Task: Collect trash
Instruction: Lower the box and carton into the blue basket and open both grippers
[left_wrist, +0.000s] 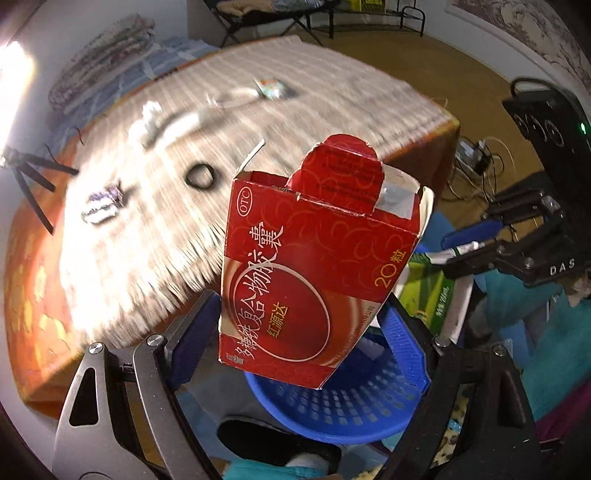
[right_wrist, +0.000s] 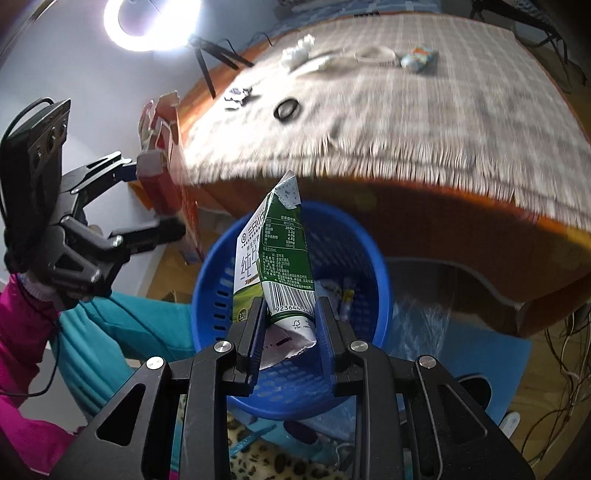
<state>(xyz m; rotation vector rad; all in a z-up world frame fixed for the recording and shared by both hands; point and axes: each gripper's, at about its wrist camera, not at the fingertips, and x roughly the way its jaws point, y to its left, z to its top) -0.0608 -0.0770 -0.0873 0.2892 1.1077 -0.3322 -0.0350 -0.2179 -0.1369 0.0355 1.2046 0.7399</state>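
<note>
Right wrist view: right gripper (right_wrist: 290, 325) clamps an upright carton (right_wrist: 275, 258) directly over the basket (right_wrist: 373, 266); left gripper (left_wrist: 299, 332) grips a red box (left_wrist: 317, 258) beside the basket's rim.

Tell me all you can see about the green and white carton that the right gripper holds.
The green and white carton is a small drink carton of coated paperboard, flattened and creased. It carries a barcode and a printed table of values. Its torn white end points toward the camera; its folded top points away. It stands nearly upright, slightly tilted, clamped near its lower end in the right gripper. It hangs above the blue basket, which already holds some wrappers. Nothing else appears to touch it.
</note>
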